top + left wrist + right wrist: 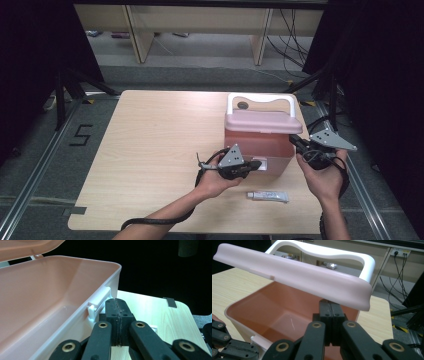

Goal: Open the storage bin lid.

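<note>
High view: a pink storage box (260, 145) sits toward the table's right, lid (262, 121) part-raised; the left gripper (251, 166) is at its front latch and the right gripper (296, 141) at its right side. A small tube (268, 196) lies just before the box.

Left gripper view: jaws pressed together, empty, beside the white latch (98, 305).

Right gripper view: jaws pressed together under the lid's edge (352, 293). Opening seems underway; next, lift the lid fully.

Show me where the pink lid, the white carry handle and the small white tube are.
Pink plastic lid (294, 272): right gripper view, its raised front edge.
White plastic carry handle (260, 98): high view, top bar.
Small white tube (270, 196): high view, middle of its body.
</note>
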Demonstrator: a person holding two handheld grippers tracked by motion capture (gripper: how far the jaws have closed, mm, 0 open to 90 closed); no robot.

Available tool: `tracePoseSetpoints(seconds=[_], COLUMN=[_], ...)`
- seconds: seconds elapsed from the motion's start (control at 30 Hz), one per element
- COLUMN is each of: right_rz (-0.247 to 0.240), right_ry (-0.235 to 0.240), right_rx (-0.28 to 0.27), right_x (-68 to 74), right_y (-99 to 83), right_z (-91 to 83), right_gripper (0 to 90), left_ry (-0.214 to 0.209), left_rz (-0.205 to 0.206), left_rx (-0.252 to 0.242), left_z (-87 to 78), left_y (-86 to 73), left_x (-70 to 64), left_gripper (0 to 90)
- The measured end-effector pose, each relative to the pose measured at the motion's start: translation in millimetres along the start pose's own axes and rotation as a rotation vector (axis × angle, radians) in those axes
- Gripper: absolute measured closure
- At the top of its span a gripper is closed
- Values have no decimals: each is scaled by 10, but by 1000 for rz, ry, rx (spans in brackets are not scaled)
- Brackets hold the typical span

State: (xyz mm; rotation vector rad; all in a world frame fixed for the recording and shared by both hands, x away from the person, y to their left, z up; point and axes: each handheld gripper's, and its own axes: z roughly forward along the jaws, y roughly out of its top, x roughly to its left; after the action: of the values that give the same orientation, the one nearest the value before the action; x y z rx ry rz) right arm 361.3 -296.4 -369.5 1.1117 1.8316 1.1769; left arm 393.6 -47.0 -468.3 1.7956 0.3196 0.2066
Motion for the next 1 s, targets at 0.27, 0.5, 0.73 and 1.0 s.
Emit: tracePoseSetpoints(seconds=[0.27,0.5,0.73,1.0], right_rz=[15,23,35,37], right_ry=[-15,-29,-51,-73], right_rx=[-15,-36,-61,-77], right_x=[4,2,2,16], right_y=[37,83,128,177], right_z=[23,50,79,132], right_gripper=[900,900,900,900], left_ry=[8,8,9,8], left_rz=[-3,-10,-16,-22], left_rx=[4,4,-1,-9], left_z=[-3,1,7,10], left_y=[-4,-6,-9,-18], left_x=[-6,-9,-11,-13], left_gripper=[894,894,894,894])
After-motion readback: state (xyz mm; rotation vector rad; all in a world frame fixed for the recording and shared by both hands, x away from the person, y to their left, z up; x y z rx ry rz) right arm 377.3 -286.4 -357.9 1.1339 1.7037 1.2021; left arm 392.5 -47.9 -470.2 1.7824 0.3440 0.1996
